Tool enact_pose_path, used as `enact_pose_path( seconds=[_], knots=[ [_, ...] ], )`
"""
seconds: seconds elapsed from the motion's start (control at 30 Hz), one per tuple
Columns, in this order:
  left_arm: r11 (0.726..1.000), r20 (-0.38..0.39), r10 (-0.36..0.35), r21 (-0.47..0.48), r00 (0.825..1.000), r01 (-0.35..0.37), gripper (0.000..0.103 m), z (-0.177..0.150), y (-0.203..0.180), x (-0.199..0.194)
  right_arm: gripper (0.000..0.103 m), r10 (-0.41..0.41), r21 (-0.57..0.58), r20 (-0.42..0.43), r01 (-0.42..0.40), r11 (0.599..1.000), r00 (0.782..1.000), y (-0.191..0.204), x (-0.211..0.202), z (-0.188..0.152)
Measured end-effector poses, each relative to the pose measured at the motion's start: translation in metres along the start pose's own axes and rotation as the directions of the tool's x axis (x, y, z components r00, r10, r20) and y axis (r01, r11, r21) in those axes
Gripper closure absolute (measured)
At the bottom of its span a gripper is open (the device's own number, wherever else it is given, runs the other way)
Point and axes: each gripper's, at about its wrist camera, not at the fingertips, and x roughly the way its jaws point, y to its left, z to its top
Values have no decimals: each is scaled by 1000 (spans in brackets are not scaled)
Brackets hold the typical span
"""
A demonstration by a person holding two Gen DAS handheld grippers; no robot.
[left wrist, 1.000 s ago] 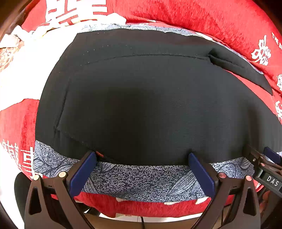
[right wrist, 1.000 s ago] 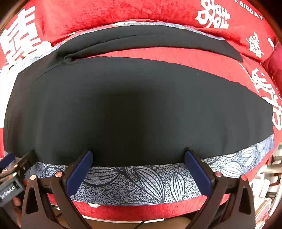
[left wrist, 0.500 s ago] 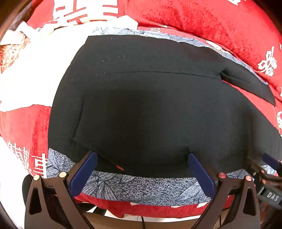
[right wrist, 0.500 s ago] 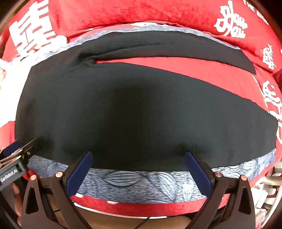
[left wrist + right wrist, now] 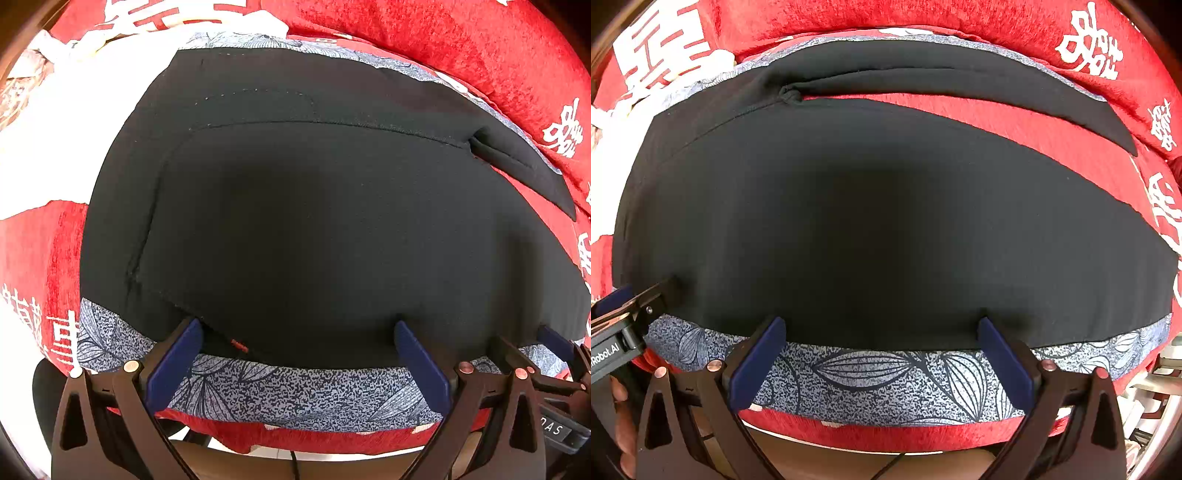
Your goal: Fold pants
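The left gripper [image 5: 297, 336] stands wide apart, its blue pads [image 5: 173, 363] resting at the near hem of the black pants [image 5: 314, 221] with nothing clamped between them. The pants lie spread flat on a grey leaf-print cloth [image 5: 288, 391] that covers a red cushion with white characters [image 5: 461, 48]. In the left wrist view, a stitched waistband seam runs from 10 o'clock to 2 o'clock, and one pant leg tapers off toward 3 o'clock. A white sheet [image 5: 66, 122] occupies the 9 to 10 o'clock sector. A small red tag [image 5: 239, 345] shows at the hem, just right of the left pad. The right gripper enters this view at 4 o'clock, touching the same hem.

The right gripper [image 5: 881, 332] is likewise fully spread, pads [image 5: 1004, 365] at the near hem, holding nothing. In the right wrist view, the near leg fills the centre; the far leg lies from 11 o'clock to 2 o'clock, with a wedge of red cushion between the two legs. The crotch bunches at 11 o'clock. The left gripper's tip sits at 8 o'clock on the hem, and fingers of a hand [image 5: 622, 417] show just beneath it.
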Motion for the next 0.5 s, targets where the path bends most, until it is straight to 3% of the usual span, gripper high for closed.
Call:
enact_pose_path(
  seconds=[0.17,0.33,0.5],
  knots=[
    [1000,-4,0,2,1000,0,0,1,4,-4,0,2,-15,6,-2,1000,1000,4,-3,4],
    [999,49,31,32,998,-33,0,9,3,-13,0,12,-29,53,-11,1000,998,5,-16,13],
    [999,67,31,35,997,-33,0,28,5,-16,0,52,-80,88,-45,996,995,8,-23,39]
  ],
)
